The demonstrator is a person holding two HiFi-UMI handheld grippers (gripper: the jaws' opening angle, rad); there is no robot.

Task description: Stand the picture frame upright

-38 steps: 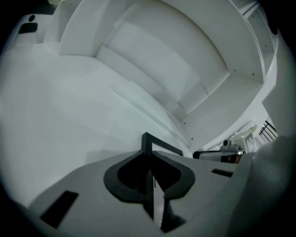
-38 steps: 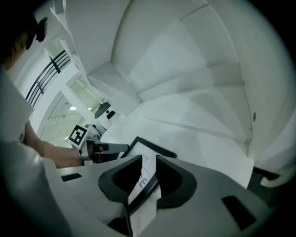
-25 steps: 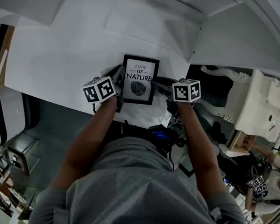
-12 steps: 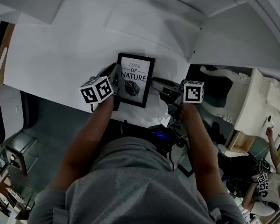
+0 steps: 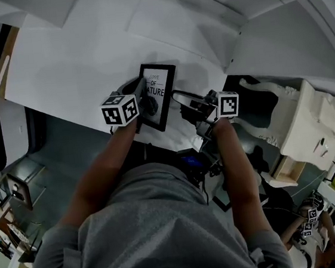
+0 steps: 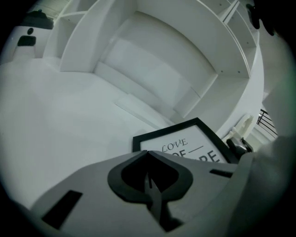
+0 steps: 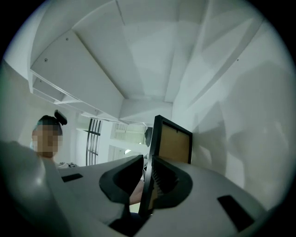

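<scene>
The picture frame [image 5: 158,92] is carried by a white tabletop [image 5: 70,75]. The frame is tilted up off the flat. The tabletop is bounded at the rear by white shelf panels [image 5: 203,24].

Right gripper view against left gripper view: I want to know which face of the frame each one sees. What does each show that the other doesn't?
Only the right gripper view shows the black rectangular picture frame's brown backing board, and a person beyond. Only the left gripper view shows its printed white front with LOVE lettering. Both show the frame's black border and white shelving behind.
</scene>
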